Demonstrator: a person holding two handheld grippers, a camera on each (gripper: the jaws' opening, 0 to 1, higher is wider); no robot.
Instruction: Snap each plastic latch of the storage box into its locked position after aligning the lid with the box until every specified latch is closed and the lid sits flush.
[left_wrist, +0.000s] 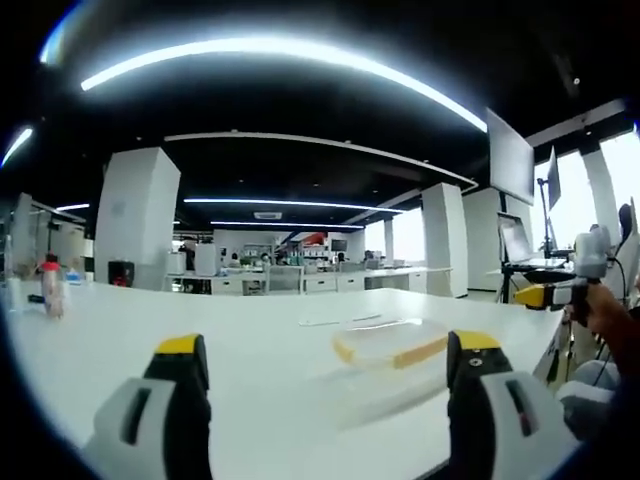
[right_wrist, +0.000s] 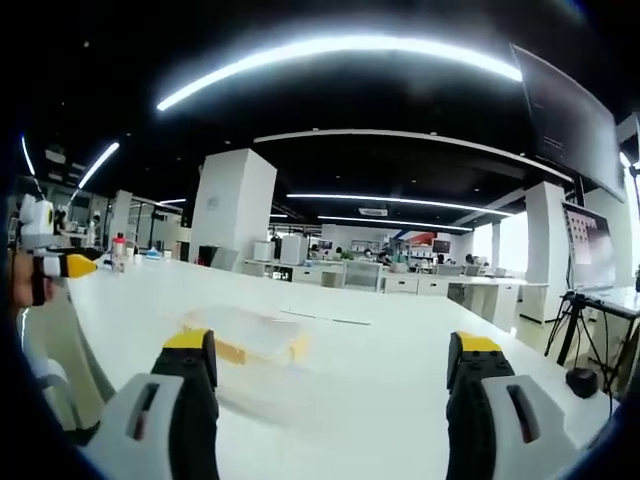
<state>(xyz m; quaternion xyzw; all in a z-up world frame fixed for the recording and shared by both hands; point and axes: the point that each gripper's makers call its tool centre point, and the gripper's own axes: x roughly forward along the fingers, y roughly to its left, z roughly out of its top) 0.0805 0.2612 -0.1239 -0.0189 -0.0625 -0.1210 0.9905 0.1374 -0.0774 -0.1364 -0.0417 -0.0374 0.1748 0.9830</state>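
White tabletop (left_wrist: 200, 330) takes up most of both views, a big glossy slab running off toward an open office at the back. On it sits the storage box (left_wrist: 392, 345), clear plastic with yellow latches (left_wrist: 420, 352) along its edges, and the lid (left_wrist: 385, 328) looks to be lying on top of it. In the left gripper view it's at about 1 o'clock from the jaws, closer to the right jaw; in the right gripper view the box (right_wrist: 245, 340) sits at about 11 o'clock, just past the left jaw.

Progress-wise, I'd say basically nothing is done yet. Both grippers hang above the table, apart from the box, nothing touched. The left gripper (left_wrist: 325, 385) has its jaws spread wide with nothing between them, and same deal for the right gripper (right_wrist: 330, 385), released and empty. Whether any latch is already snapped down, honestly can't tell: the box is small and see-through here, so the latches just read as yellow strips. So what's left is likely the whole job: check the lid sits square, then press each latch shut.

Small stuff: a little bottle with a red cap (left_wrist: 51, 285) stands at the far left edge of the table, around 10 o'clock in the left gripper view.
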